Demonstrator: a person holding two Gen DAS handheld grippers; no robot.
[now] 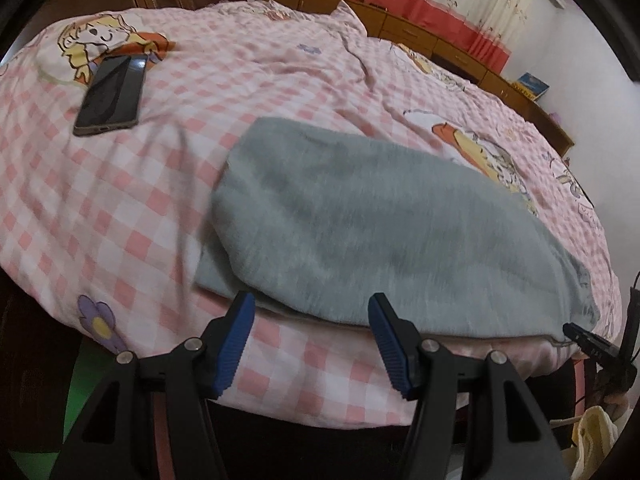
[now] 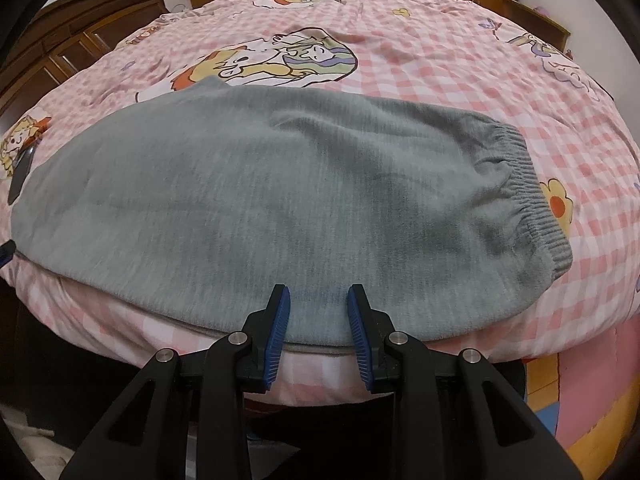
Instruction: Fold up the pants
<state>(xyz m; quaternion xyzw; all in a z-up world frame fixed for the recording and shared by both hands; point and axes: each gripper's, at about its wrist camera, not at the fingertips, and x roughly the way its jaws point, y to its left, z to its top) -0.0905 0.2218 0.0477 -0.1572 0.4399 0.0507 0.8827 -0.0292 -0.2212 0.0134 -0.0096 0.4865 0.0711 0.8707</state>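
The grey pants (image 2: pixel 280 200) are laid across the near edge of the bed (image 2: pixel 440 64), already doubled over, with the ribbed waistband (image 2: pixel 524 200) out at the right end in the right wrist view. In the left wrist view the same pants (image 1: pixel 380 236) are seen stretching away to the right, a lower layer showing under the folded end on the left.

The left gripper (image 1: pixel 312 340) is held wide apart just above the near hem at that left end, nothing pinched between its blue pads (image 1: pixel 234 344). The right gripper (image 2: pixel 318 332) is set narrower, its pads (image 2: pixel 278 332) standing either side of the near edge of the cloth; a gap is seen between pads and fabric, so nothing is clamped.

A phone (image 1: pixel 110 96) is lying on the checked bedcover (image 1: pixel 120 208), well apart from the pants, up to the left.
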